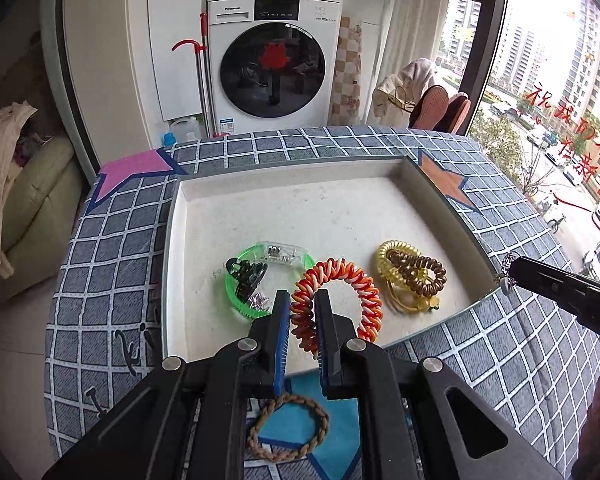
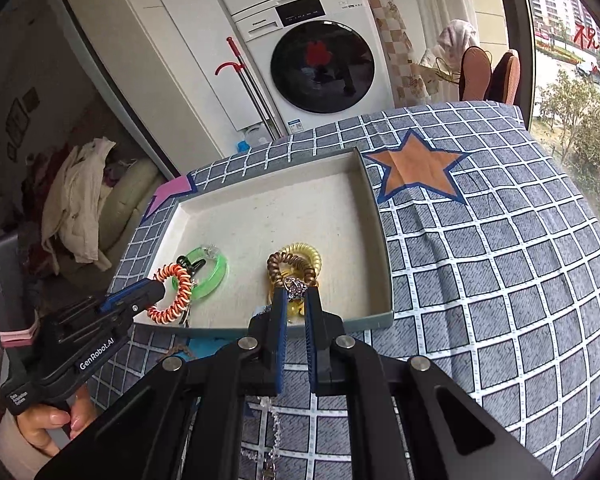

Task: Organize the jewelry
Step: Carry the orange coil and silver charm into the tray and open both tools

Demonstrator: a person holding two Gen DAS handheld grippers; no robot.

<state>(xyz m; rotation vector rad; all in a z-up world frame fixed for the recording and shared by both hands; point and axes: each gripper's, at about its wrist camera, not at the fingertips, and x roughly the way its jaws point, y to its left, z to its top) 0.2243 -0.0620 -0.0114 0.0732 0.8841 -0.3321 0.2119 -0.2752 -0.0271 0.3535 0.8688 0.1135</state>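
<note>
A white tray [image 1: 300, 200] sits on the checked cloth. My left gripper [image 1: 303, 300] is shut on an orange-red-white spiral bracelet [image 1: 340, 280], holding it over the tray's near part; it also shows in the right wrist view [image 2: 172, 292]. My right gripper [image 2: 296, 294] is shut on a silver crystal chain [image 2: 296, 288] that hangs down below it [image 2: 274, 432], at the tray's near right edge. In the tray lie a green bangle [image 1: 244, 300] with a black clip [image 1: 246, 274], a yellow spiral tie [image 1: 396, 260] and a brown spiral tie [image 1: 420, 272].
A brown braided bracelet [image 1: 288, 428] lies on the cloth in front of the tray, under my left gripper. A washing machine [image 1: 272, 60] stands behind the table. A window is at the right and a sofa [image 1: 32, 200] at the left.
</note>
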